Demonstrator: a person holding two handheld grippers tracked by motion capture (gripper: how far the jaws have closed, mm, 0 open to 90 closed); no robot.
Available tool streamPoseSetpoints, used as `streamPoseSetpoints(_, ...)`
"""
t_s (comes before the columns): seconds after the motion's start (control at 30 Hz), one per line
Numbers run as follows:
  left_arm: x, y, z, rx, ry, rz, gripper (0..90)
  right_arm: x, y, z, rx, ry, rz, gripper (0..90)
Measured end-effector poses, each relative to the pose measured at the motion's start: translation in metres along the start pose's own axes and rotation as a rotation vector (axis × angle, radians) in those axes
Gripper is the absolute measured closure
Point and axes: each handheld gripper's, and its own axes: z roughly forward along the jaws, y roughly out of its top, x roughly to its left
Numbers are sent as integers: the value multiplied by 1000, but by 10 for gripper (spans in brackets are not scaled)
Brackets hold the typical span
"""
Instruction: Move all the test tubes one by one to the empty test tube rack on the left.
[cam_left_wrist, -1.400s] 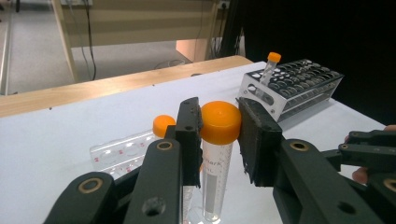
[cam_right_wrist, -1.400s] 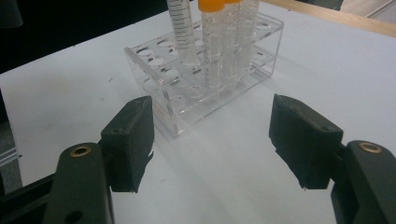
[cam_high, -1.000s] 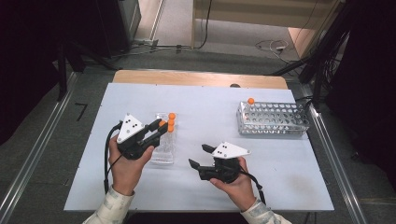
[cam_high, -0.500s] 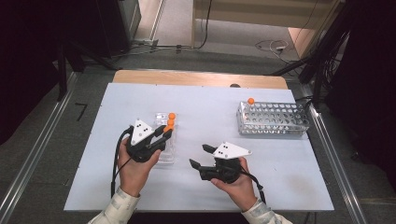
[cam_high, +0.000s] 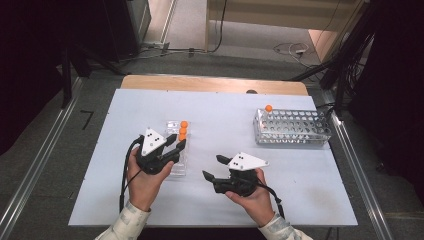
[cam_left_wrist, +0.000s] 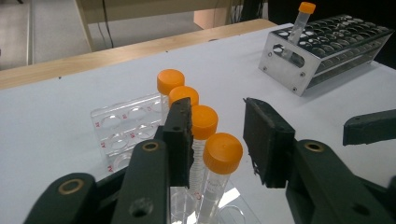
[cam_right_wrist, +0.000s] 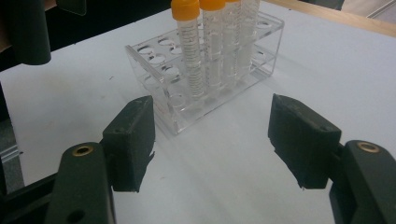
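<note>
Four orange-capped tubes (cam_left_wrist: 211, 158) stand in a row in the clear rack (cam_high: 176, 150) at the table's left. The left gripper (cam_left_wrist: 217, 140), its jaws just opening, brackets the nearest tube without pressing it. The right gripper (cam_high: 212, 167) hovers nearby, jaws wide and empty.

we see the white rectangular tabletop (cam_high: 220, 115) evenly and brightly lit from above, the surrounding floor falling into deep dark. shadows under the hands are faint. the clear acrylic tube rack (cam_right_wrist: 205, 74) catches soft glare (the gripper views look slightly soft and grainy).
</note>
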Motion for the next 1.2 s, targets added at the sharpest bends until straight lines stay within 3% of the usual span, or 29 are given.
streamPoseSetpoints(0.2, -1, 1, -1, 0, -32, -23, 555, -1, 0, -1, -3, -4, 0, 304)
streamPoseSetpoints(0.33, 0, 1, -2, 8, -51, -50, 437, -5, 1, -2, -5, -15, 6, 304)
streamPoseSetpoints(0.43, 2, 1, -4, -1, -83, -88, 375, -9, 0, -2, 2, -33, 5, 304)
streamPoseSetpoints(0.7, 3, 2, -5, -2, -116, -133, 244, -29, 1, -8, -12, -100, 36, 304)
streamPoseSetpoints(0.9, 4, 2, -7, 0, -104, -144, 202, -52, 3, -14, -26, -173, 67, 305)
streamPoseSetpoints(1.2, 5, 1, -7, 4, -96, -147, 200, -92, 7, -23, -42, -338, 132, 312)
